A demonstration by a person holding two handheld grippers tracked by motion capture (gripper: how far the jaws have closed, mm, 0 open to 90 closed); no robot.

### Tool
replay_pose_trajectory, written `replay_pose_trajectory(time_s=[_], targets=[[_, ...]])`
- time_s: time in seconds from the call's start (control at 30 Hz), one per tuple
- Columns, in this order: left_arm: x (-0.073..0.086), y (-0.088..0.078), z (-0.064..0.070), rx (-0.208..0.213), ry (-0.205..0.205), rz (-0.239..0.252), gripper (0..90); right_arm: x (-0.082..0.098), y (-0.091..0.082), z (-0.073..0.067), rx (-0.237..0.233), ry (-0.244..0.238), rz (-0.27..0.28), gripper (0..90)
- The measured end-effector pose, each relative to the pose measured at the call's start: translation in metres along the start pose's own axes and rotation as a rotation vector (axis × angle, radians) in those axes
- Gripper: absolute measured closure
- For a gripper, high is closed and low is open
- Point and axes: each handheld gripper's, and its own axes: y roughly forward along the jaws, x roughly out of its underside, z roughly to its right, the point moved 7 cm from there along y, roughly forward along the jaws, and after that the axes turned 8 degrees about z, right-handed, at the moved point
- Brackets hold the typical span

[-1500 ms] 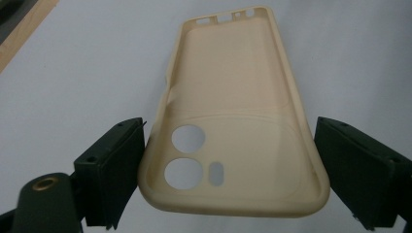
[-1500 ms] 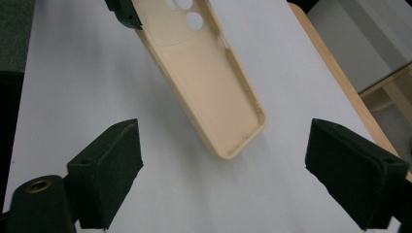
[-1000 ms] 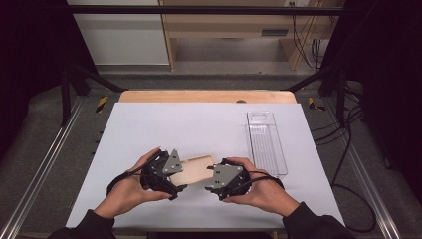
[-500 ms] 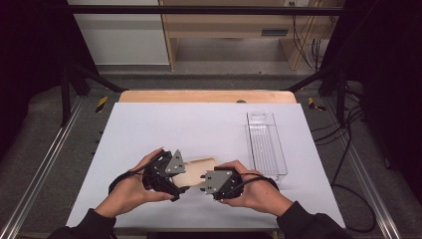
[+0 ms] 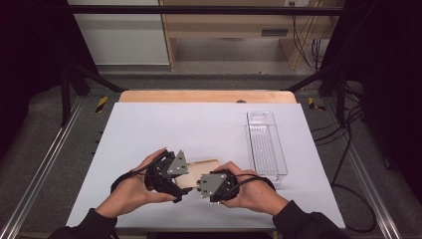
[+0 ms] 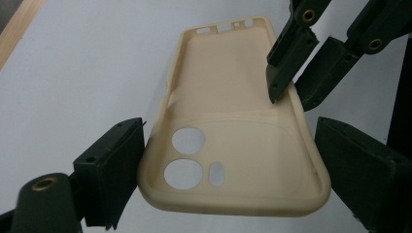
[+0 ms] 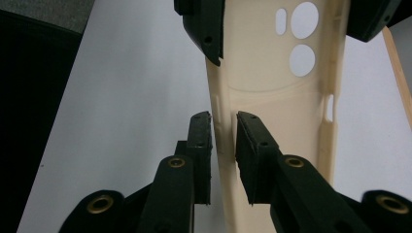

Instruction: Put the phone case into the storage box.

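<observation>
In the high view, both my hands are at the lower middle of the frame, over the white bench (image 5: 149, 129). My left tool (image 5: 171, 175) and my right tool (image 5: 205, 183) meet at the cream soft silicone phone case (image 5: 206, 165), which lies between them. A clear long plastic tray (image 5: 266, 144) stands empty at the right of centre.

In the left gripper view, the case (image 6: 233, 145) fills the centre with its hollow side up. My left tool (image 6: 228, 165) is spread wide around its camera-hole end. The right tool (image 6: 291, 90) bites the wall at the upper right.

In the right gripper view, my right tool (image 7: 224, 145) is pinching the case's side wall (image 7: 221, 126).

I judge the grasp is done; moving the case, maybe to the tray, is left. I can read no writing or brand.
</observation>
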Motion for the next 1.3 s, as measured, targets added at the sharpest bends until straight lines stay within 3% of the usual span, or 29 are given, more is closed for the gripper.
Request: replay_pose_trajectory(time_s=[0.3,0.4,0.63,0.8,0.87,0.93,0.97,1.0,1.03,1.07,1.17,1.2,1.23,1.3], targets=[[-0.002,0.000,0.002,0.010,0.017,-0.001,12.2,-0.002,0.000,-0.005,-0.028,-0.002,0.000,82.7],[-0.001,0.000,0.003,0.019,0.027,-0.012,12.1,-0.002,0.002,-0.007,-0.037,-0.023,-0.005,84.2],[0.002,-0.003,0.002,0.035,0.010,0.001,10.9,-0.005,0.003,-0.009,-0.045,-0.017,0.005,85.5],[0.002,-0.007,-0.005,0.002,-0.043,0.063,9.1,-0.006,0.000,-0.003,-0.032,-0.005,0.014,85.8],[0.003,-0.015,-0.012,-0.034,-0.097,0.116,7.6,-0.002,-0.001,0.002,-0.003,0.002,-0.004,85.9],[0.004,-0.019,-0.015,-0.049,-0.116,0.136,6.9,0.002,-0.001,0.006,0.018,0.024,-0.010,85.9],[0.005,-0.023,-0.018,-0.071,-0.136,0.159,6.9,0.002,-0.001,0.006,0.018,0.024,-0.010,85.9],[0.007,-0.032,-0.023,-0.111,-0.184,0.209,6.0,0.007,-0.001,0.011,0.049,0.043,-0.012,85.9],[0.007,-0.032,-0.023,-0.111,-0.184,0.209,5.8,0.007,-0.001,0.011,0.049,0.043,-0.012,85.9],[0.012,-0.040,-0.028,-0.153,-0.229,0.255,5.5,0.011,-0.001,0.017,0.072,0.062,-0.019,85.9],[0.021,-0.048,-0.034,-0.216,-0.285,0.307,5.3,0.015,-0.001,0.025,0.110,0.085,-0.029,85.9],[0.021,-0.048,-0.034,-0.216,-0.285,0.307,5.3,0.016,-0.002,0.028,0.128,0.092,-0.034,85.9],[0.026,-0.051,-0.036,-0.240,-0.324,0.351,5.3,0.017,-0.003,0.031,0.141,0.096,-0.035,85.9],[0.032,-0.051,-0.037,-0.265,-0.353,0.379,5.1,0.017,-0.004,0.035,0.171,0.120,-0.025,85.9]])
